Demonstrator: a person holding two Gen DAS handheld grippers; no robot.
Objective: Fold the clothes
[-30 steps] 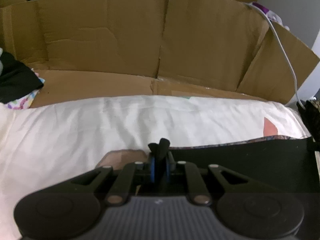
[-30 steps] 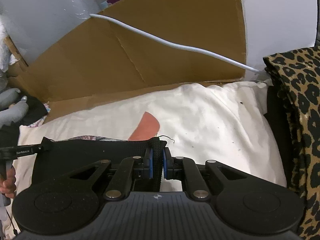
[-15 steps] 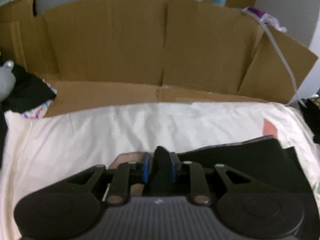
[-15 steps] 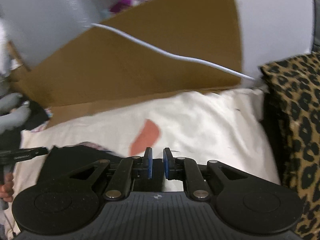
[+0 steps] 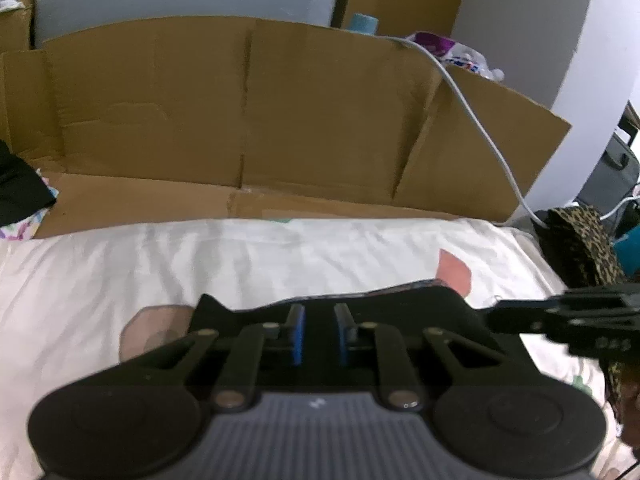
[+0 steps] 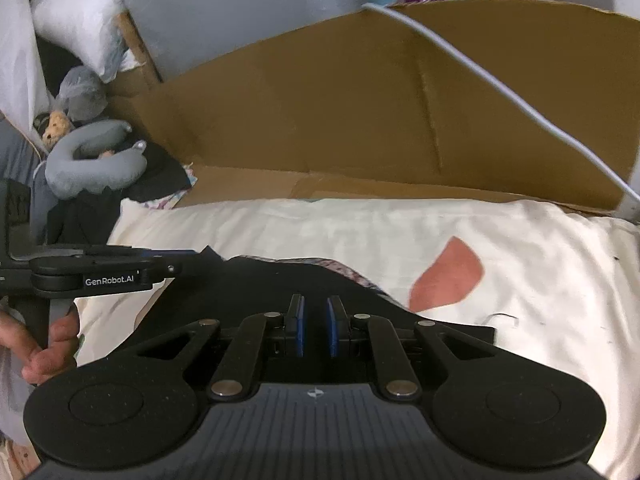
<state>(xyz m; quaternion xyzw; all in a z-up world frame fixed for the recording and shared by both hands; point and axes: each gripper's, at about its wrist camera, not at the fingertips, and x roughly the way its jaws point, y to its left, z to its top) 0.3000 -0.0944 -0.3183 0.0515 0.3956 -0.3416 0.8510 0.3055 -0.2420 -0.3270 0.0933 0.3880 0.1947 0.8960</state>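
A black garment (image 5: 400, 304) lies flat on the white sheet (image 5: 240, 264), just beyond my left gripper (image 5: 320, 320). Its blue pads stand a narrow gap apart and are closing. Only the flat black cloth underneath shows through the gap, and no fold is pinched. In the right wrist view the same garment (image 6: 260, 292) spreads under my right gripper (image 6: 316, 316). Those pads are also slightly apart with nothing pressed between them. The right gripper's tip (image 5: 492, 314) reaches the garment's right edge. The left gripper's tip (image 6: 200, 254) sits at its left corner, held by a hand (image 6: 52, 344).
Flattened cardboard (image 5: 248, 120) stands along the far side of the sheet, with a white cable (image 5: 480, 128) draped over it. A leopard-print garment (image 5: 580, 240) lies at the right. A grey neck pillow (image 6: 80, 168) and dark clothes are piled at the left.
Both grippers held a pinch of the black garment's edge a second ago. Both have since let go and drawn back, and the garment now lies flat.
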